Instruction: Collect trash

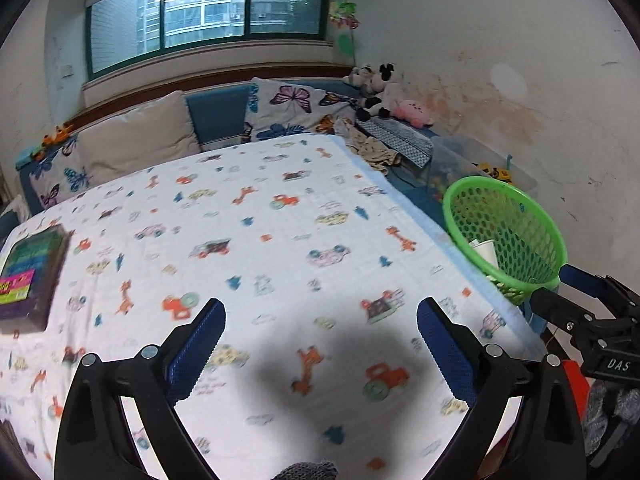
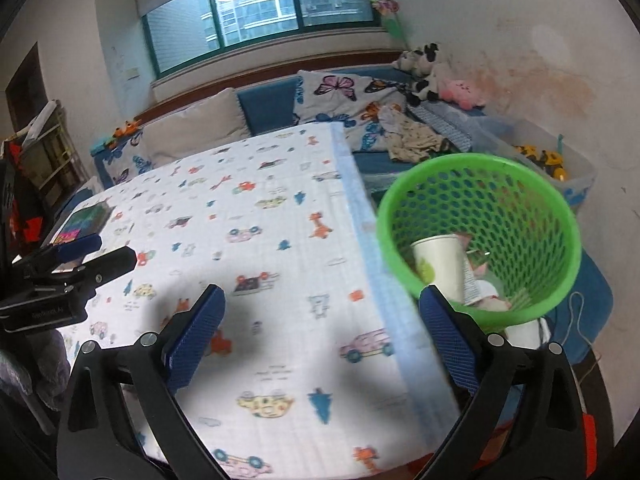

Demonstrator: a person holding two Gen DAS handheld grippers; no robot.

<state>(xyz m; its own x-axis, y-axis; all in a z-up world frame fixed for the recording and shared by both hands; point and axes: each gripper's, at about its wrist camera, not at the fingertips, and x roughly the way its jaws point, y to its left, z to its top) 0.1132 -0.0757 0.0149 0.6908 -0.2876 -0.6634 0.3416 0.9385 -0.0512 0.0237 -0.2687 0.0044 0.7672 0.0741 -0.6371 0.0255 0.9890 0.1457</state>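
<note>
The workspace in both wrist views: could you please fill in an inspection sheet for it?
Surface: table cloth with cartoon print, no loose trash seen on it.
Job's things: green basket beside the table's edge, holding a paper cup and wrappers.
Clutter: book at the cloth's far left side.
Grippers: left gripper and right gripper open, nothing between the jaws.
Cables: nothing seen.
Surroundings: window, cushions, plush toys, toy bin.

Cartoon-print cloth (image 1: 280,240) covers the table; perhaps a book (image 1: 30,272) at its edge
</note>
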